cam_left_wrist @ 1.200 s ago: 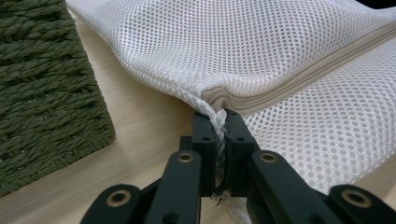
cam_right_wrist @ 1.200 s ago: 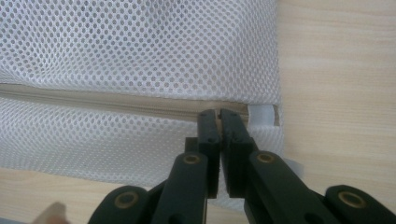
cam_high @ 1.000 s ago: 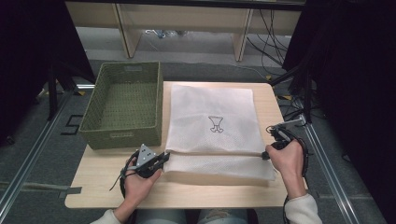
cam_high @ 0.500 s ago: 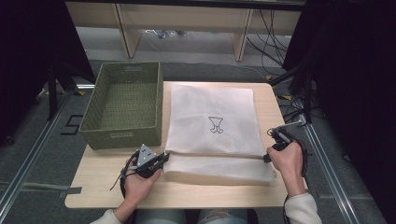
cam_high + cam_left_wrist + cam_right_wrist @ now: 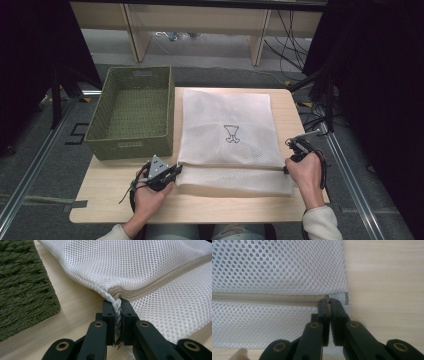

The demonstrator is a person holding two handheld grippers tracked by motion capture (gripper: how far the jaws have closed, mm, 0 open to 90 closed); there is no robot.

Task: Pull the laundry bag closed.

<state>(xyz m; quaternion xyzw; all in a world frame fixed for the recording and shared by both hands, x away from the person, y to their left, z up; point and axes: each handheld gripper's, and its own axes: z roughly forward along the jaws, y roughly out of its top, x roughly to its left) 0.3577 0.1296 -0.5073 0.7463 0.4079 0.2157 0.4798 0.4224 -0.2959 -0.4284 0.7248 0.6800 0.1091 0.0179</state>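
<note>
Right gripper view: right tongs just loosened at zip.

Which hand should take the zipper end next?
Right. The right gripper points at the zipper end, jaws just opened a crack with nothing seen between them. The left gripper is shut on the mesh bag at its far corner, anchoring it.

Basket left — bare table right

White mesh laundry bag, flat on table, zipper closed
</note>
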